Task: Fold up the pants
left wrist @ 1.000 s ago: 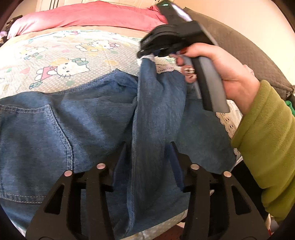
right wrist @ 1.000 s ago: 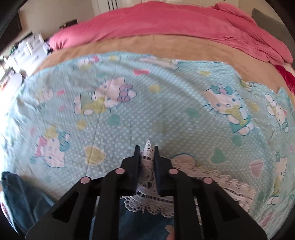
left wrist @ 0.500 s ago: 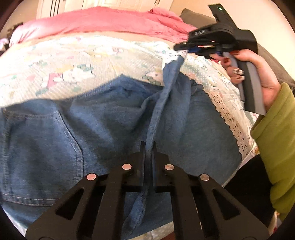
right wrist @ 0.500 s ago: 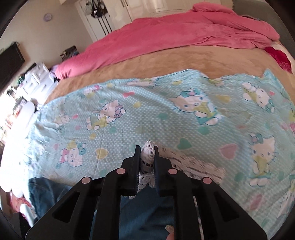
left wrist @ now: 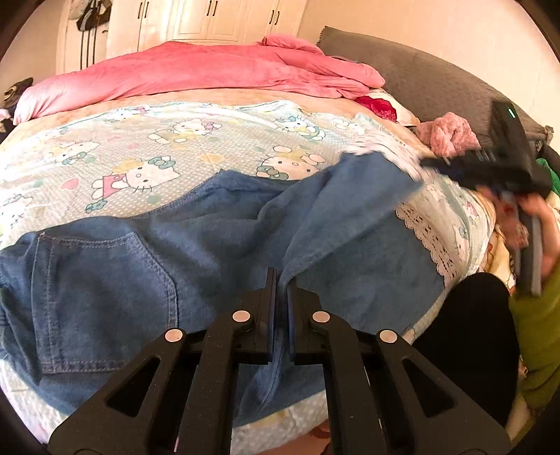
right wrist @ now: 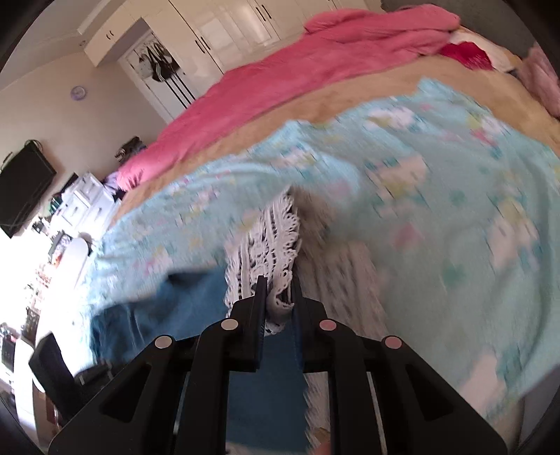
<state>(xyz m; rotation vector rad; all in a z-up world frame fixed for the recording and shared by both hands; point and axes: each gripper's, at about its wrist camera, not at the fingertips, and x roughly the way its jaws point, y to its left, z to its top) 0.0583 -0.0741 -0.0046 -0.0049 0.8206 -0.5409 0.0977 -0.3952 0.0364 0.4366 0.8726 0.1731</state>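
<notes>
Blue denim pants (left wrist: 196, 245) with white lace hems lie on the light blue cartoon-cat bedsheet (left wrist: 157, 147), back pocket at the left. My left gripper (left wrist: 280, 290) is shut on a fold of the pant leg near the bed's front edge. My right gripper (left wrist: 430, 164) is at the right, shut on the lace hem (right wrist: 273, 252) of the upper pant leg (left wrist: 353, 189) and holding it stretched above the bed. In the right wrist view the right gripper (right wrist: 278, 290) pinches the lace, with denim (right wrist: 266, 385) below it; that view is blurred by motion.
A pink duvet (left wrist: 196, 70) lies across the far side of the bed. A grey headboard (left wrist: 413, 73) and a small pink cloth (left wrist: 448, 133) are at the right. White wardrobes (right wrist: 224, 31), a television (right wrist: 21, 185) and cluttered shelves stand beyond the bed.
My right gripper has swung out to the right and lower with the lace hem, stretching the pant leg sideways. My left gripper closed on the leg fold a second ago and stays shut.
</notes>
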